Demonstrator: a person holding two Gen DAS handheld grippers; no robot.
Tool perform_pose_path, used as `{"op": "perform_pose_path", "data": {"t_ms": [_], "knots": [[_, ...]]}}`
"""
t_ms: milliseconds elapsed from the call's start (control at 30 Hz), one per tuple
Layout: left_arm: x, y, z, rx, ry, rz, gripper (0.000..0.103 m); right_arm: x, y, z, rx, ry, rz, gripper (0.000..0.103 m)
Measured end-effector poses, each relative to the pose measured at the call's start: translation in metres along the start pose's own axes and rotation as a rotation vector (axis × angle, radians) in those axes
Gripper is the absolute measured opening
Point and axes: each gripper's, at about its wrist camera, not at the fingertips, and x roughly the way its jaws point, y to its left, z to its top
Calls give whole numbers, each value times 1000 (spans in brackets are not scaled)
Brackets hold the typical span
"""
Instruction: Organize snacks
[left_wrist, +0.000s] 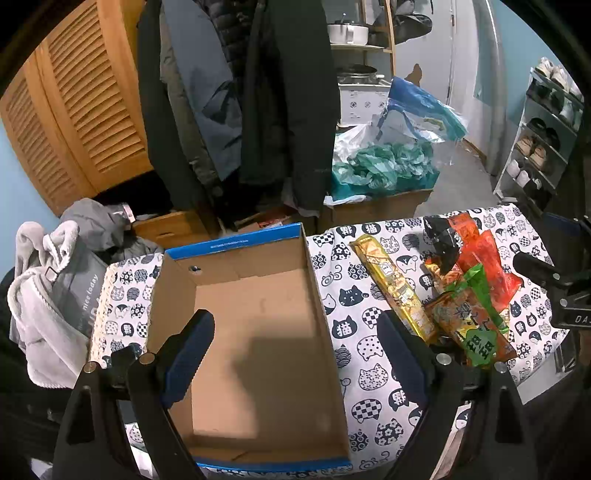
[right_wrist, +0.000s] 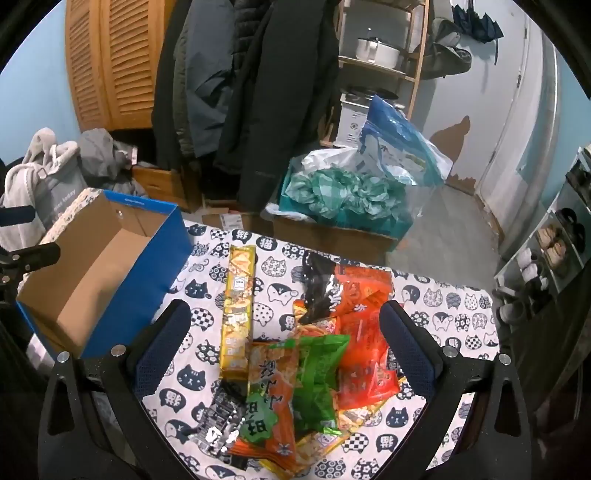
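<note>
Both grippers hang with jaws wide and hold nothing: the left gripper (left_wrist: 295, 328) over the empty blue-sided cardboard box (left_wrist: 236, 254) at the cat-print tablecloth's (right_wrist: 443, 317) left edge, the right gripper (right_wrist: 284, 314) over the heap of bright foil snack packets (right_wrist: 314, 354) beside it.

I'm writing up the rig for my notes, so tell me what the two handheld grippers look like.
Both match. The left gripper and right gripper have black angular frames with triangular cut-outs, round silver bolt heads at the joints, and two long fingers faced with dark navy ribbed pads. The left wrist view shows white lettering on the right gripper's black body. No cables or sleeves show.
</note>
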Motion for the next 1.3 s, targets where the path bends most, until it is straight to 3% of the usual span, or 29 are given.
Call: {"op": "perform_pose_path", "data": {"t_ms": [1300], "knots": [[4, -5, -4, 8, 24, -9, 92, 3, -1, -5, -3, 15, 3, 100]]}}
